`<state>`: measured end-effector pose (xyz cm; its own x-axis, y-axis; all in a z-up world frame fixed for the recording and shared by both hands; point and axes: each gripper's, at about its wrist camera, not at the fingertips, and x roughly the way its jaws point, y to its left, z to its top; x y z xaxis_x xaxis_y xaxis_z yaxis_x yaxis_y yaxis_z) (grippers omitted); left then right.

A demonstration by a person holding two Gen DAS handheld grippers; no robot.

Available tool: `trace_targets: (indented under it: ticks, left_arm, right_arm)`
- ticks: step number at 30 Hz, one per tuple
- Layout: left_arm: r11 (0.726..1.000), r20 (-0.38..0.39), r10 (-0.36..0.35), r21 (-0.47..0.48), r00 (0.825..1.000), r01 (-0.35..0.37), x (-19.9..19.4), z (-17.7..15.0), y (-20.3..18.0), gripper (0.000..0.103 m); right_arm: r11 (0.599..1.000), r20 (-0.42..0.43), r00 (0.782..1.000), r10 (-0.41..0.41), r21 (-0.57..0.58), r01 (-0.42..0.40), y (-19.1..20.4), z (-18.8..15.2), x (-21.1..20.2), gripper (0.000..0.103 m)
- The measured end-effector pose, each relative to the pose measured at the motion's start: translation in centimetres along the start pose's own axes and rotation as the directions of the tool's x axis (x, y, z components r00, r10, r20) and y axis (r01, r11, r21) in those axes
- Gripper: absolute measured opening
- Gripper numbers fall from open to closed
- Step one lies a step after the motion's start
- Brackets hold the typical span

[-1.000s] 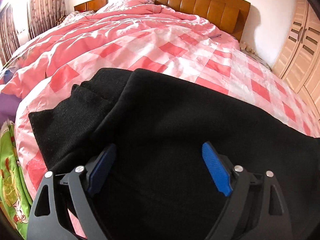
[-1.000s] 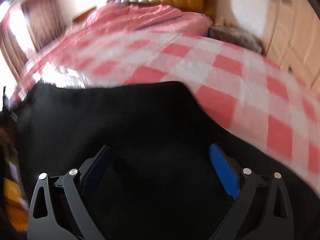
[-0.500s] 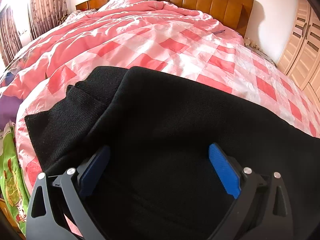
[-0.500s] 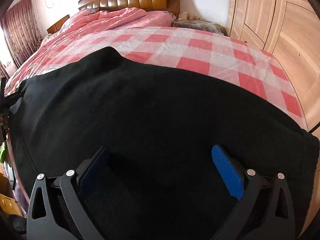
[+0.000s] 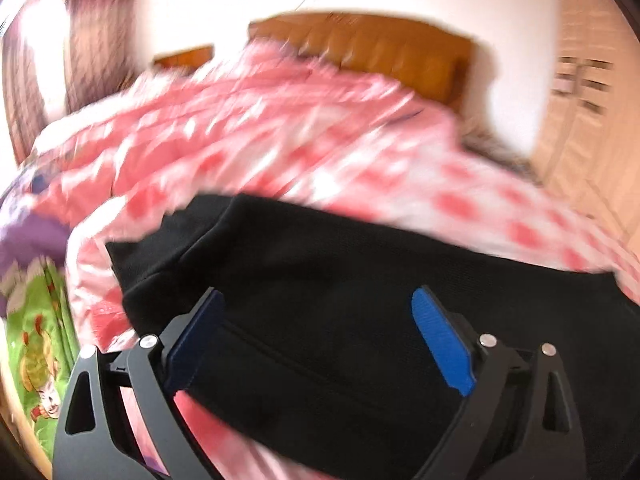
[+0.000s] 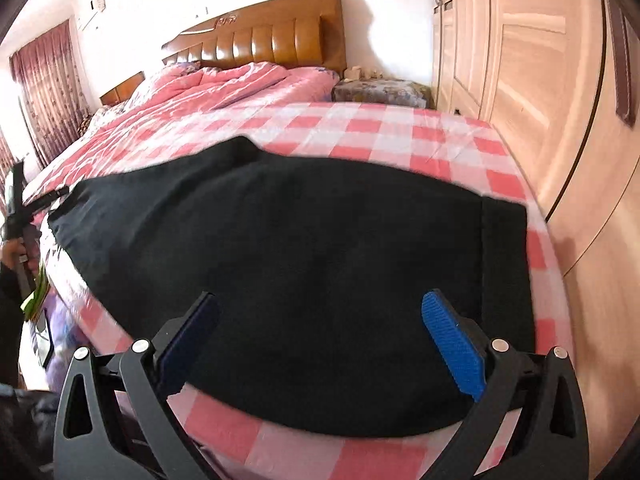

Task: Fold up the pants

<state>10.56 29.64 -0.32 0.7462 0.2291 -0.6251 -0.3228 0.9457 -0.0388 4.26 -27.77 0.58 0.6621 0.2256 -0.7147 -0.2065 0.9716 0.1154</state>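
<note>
Judging by the pants (image 6: 304, 264), we see one fold done: they lie as a flat black slab across the near end of the bed (image 6: 400, 136). Both grippers, left (image 5: 320, 344) and right (image 6: 324, 344), gape empty above them; further folds remain.

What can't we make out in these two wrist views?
- Left wrist: motion blur smears the bedspread and headboard.
- Both views: the black pants show almost no folds or seams.
- Right wrist: the left gripper is cut off by the left edge, its jaws unreadable.
- Both views: the pants' underside is hidden.
</note>
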Motion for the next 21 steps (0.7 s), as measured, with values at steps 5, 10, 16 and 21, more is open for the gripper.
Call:
trace_targets:
  ticks: [5, 10, 16, 21]
  left_arm:
    - [0.954, -0.066, -0.208, 0.205, 0.976, 0.218, -3.9, -3.7, -7.7, 0.101]
    - [0.957, -0.202, -0.156, 0.212, 0.967, 0.198, -0.5, -6.2, -9.2, 0.101]
    - [0.971, -0.211, -0.144, 0.159, 0.967, 0.179, 1.8, -6.2, -6.9, 0.101]
    - [0.916, -0.11, -0.376, -0.195, 0.92, 0.351, 0.0, -3.4, 0.9, 0.101]
  right_arm:
    - [1.0, -0.063, 0.998, 0.005, 0.015, -0.004, 1.4, -1.1, 2.9, 0.098]
    - [0.999, -0.075, 0.997, -0.032, 0.002, 0.032, 0.7, -1.8, 4.7, 0.099]
    - [0.997, -0.1, 0.992, -0.071, -0.003, 0.071, 0.8, -1.4, 5.0, 0.099]
    - [0.994, -0.116, 0.987, -0.109, 0.0, 0.11, 1.4, -1.1, 4.6, 0.099]
